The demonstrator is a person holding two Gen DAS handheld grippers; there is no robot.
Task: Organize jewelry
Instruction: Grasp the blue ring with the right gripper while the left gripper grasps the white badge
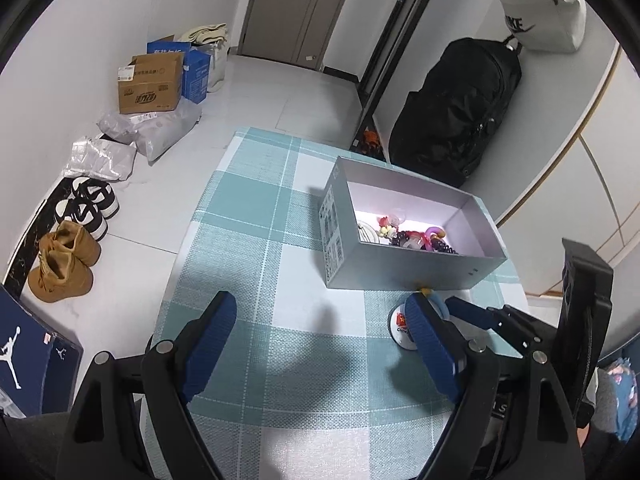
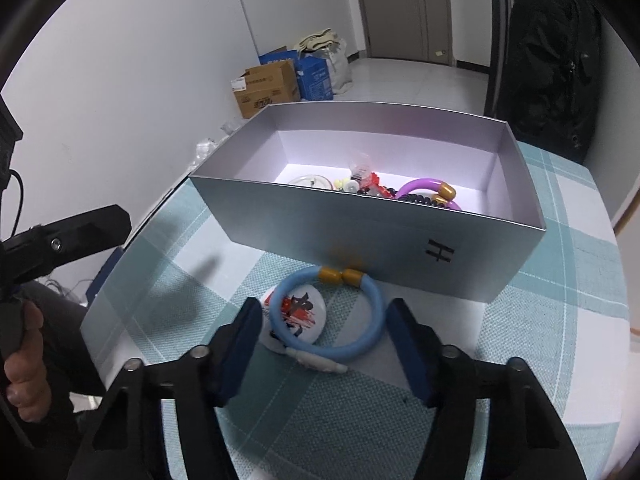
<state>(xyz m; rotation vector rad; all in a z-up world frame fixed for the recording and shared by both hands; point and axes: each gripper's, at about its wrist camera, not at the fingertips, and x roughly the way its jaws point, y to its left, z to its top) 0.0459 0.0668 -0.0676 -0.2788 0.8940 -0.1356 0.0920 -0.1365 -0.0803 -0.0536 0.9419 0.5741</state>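
A silver box [image 2: 360, 236] stands on the checked tablecloth and holds several pieces of jewelry, among them a purple ring bracelet [image 2: 424, 188]. In front of it a light blue ring bracelet with gold ends [image 2: 360, 344] lies partly on a white round badge [image 2: 296, 312]. My right gripper [image 2: 324, 344] is open, its fingers on either side of the blue bracelet, apart from it. My left gripper [image 1: 320, 344] is open and empty over bare cloth, left of the box [image 1: 400, 264]. The badge [image 1: 402, 330] shows behind its right finger.
The table edge [image 1: 192, 216] drops to the floor on the left, where shoes [image 1: 64, 264], bags and cardboard boxes [image 1: 150, 84] lie. A black backpack [image 1: 456, 112] hangs behind the box. The right gripper's body [image 1: 520, 320] is at the left view's right side.
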